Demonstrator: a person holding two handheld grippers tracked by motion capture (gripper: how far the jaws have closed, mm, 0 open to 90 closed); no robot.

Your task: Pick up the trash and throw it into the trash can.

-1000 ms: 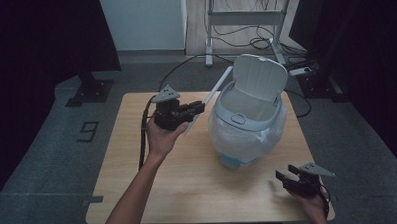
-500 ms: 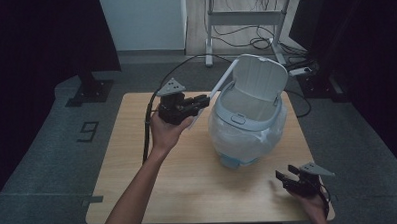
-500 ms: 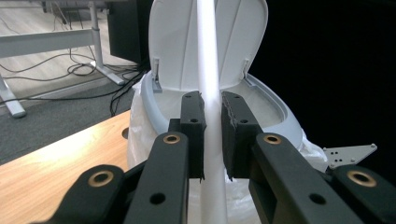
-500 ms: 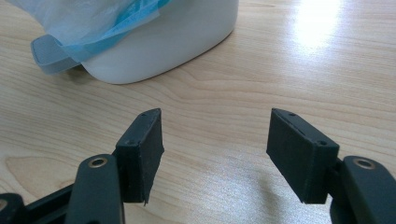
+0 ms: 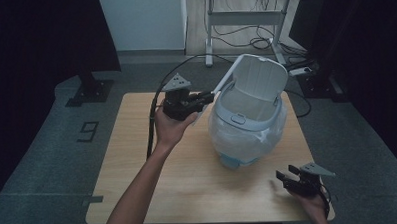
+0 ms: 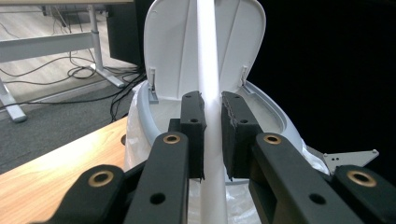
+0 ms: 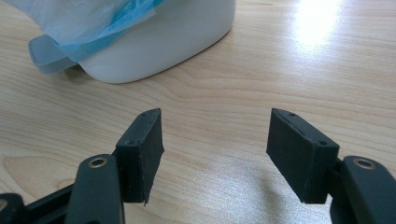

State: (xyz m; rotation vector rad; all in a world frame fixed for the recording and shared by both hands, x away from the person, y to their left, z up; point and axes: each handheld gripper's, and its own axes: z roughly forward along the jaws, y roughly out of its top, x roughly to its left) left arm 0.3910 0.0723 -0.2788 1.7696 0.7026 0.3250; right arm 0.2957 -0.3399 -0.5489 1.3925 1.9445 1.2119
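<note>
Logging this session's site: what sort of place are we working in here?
Probably a lab or recording workspace rather than a home: a bare wooden table stands on grey carpet, black curtains hang at the sides, and a desk frame with loose cables sits behind. A floor marker suggests numbered stations.
</note>
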